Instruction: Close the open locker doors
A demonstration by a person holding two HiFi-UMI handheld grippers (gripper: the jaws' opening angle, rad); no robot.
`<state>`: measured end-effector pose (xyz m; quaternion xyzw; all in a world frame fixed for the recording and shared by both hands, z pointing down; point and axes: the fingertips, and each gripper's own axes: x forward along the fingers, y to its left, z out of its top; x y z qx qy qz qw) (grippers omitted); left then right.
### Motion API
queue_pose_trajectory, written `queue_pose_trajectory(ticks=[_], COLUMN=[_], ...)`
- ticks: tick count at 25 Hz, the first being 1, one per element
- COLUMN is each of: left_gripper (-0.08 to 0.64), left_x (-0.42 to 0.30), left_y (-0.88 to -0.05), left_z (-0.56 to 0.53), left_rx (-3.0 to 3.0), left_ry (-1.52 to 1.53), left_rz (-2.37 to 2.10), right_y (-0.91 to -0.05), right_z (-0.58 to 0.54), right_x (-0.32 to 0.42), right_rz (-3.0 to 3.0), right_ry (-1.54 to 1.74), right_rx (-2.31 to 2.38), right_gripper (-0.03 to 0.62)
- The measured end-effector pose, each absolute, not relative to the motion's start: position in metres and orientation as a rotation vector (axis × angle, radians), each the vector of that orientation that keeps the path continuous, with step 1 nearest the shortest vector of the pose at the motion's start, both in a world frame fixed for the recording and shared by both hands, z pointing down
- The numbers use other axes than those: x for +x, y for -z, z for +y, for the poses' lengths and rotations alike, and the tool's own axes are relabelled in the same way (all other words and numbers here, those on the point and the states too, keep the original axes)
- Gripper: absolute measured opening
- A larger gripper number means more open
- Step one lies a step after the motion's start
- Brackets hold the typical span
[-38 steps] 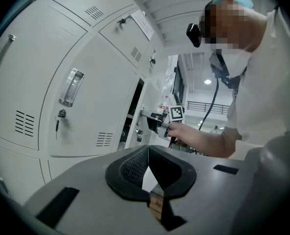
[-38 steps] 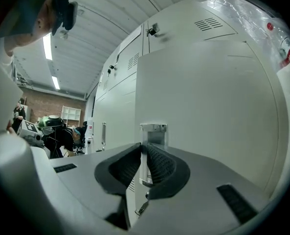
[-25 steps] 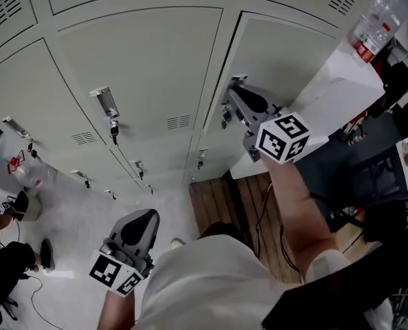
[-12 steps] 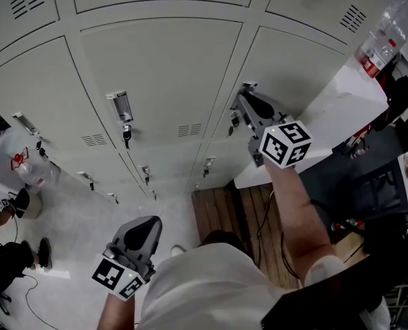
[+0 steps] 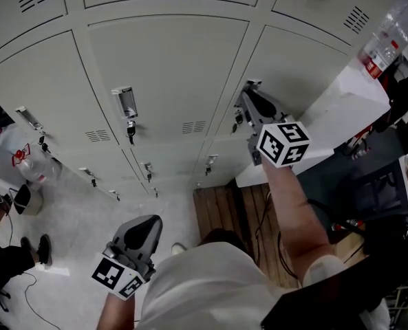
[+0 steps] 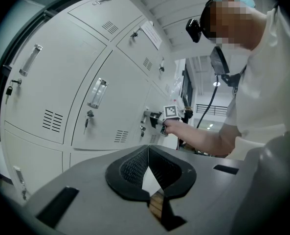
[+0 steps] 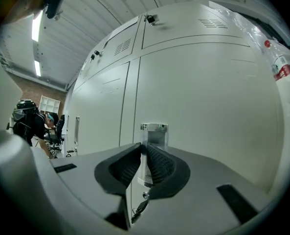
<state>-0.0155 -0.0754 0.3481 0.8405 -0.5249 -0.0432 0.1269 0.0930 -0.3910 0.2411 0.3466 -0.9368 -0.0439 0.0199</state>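
The grey locker door (image 5: 307, 64) at the right of the row lies flush with its neighbours. Its chrome handle (image 5: 251, 85) is in my right gripper (image 5: 247, 92), which is shut on it. In the right gripper view the handle (image 7: 154, 129) sticks up between the nearly closed jaws of the right gripper (image 7: 144, 150). My left gripper (image 5: 147, 223) hangs low over the floor, away from the lockers. The left gripper (image 6: 147, 150) is shut with nothing in it. The left gripper view also shows the right gripper (image 6: 158, 118) at the door. All the doors I can see look closed.
The middle locker (image 5: 169, 60) has a handle (image 5: 126, 102) with a key (image 5: 131, 130) hanging below it. A white table (image 5: 341, 108) with a plastic bottle (image 5: 382, 33) stands right of the lockers. Wooden boards (image 5: 217, 205) lie below. Another person (image 7: 30, 124) stands far left.
The right-hand locker door, ajar a second ago, has swung flush with the row, with the right gripper following it in. The left gripper has stayed put.
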Motion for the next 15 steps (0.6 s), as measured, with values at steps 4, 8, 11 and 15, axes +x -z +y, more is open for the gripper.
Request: queue_pose_trajectory(ticks=[4,8,11,15], left_gripper=[0.012,0.012,0.012,0.012], left_x=[-0.017,-0.016,-0.019,-0.025], left_y=[-0.352,-0.356,-0.355,-0.357], left_z=[-0.07,-0.063,-0.058,-0.05], left_rx=[2.44,2.43,2.428,2.409], left_ry=[0.118,0.127,0.133,0.138], left_rz=[-1.527,-1.516,-1.523,-1.549], right_y=[-0.241,-0.244,-0.245,-0.252], right_z=[-0.391,-0.39,-0.391,-0.387], right_x=[0.093,0.095,0.093,0.093], right_rz=[-2.839,-2.777,-2.754,-2.74], right_ry=[0.212,0.261,0.275,0.266], right_rx=[1.163,1.218,1.243,1.248], right_gripper=[0.04,0.04,0.04,0.04])
